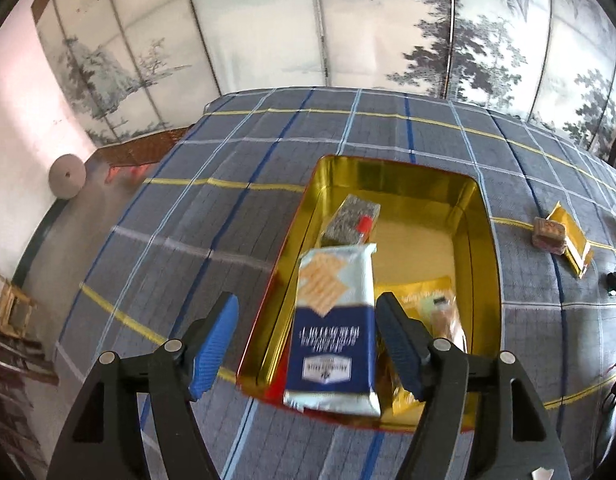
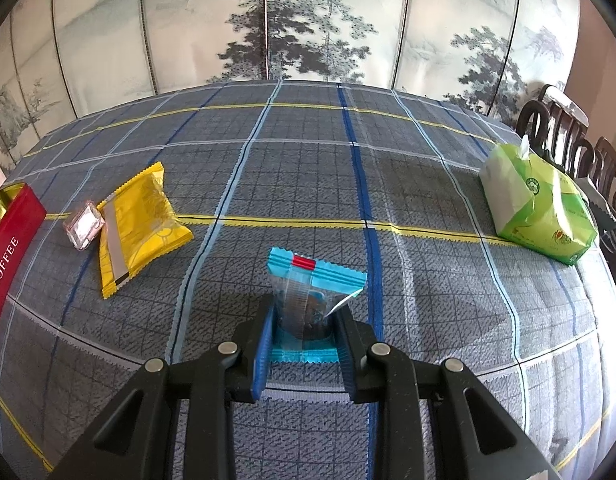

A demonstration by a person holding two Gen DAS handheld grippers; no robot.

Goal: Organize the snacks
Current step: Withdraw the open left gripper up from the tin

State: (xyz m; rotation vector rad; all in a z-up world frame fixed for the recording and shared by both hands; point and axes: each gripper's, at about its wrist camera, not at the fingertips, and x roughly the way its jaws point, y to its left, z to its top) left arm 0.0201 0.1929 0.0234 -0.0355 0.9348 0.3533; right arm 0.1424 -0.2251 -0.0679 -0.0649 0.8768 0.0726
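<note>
In the left wrist view a gold-lined tin point(image 1: 484, 216) with red outer walls lies open on the checked tablecloth. A blue and white cracker pack point(image 1: 334, 328) lies over the tin's near rim, blurred. My left gripper point(image 1: 308, 340) is open, its blue pads either side of the pack and apart from it. A dark snack bar point(image 1: 350, 220) and a gold packet point(image 1: 432, 300) lie inside. In the right wrist view my right gripper point(image 2: 303, 328) is shut on a blue-edged clear snack packet point(image 2: 312, 280). A yellow packet point(image 2: 137, 220) and a small pink candy point(image 2: 83, 224) lie to the left.
The tin's red side, lettered TOFFEE point(image 2: 7, 248), shows at the left edge of the right wrist view. A green tissue pack point(image 2: 536, 208) sits at the table's right edge by dark chairs point(image 2: 568, 136). A painted folding screen point(image 2: 308, 20) stands behind the table.
</note>
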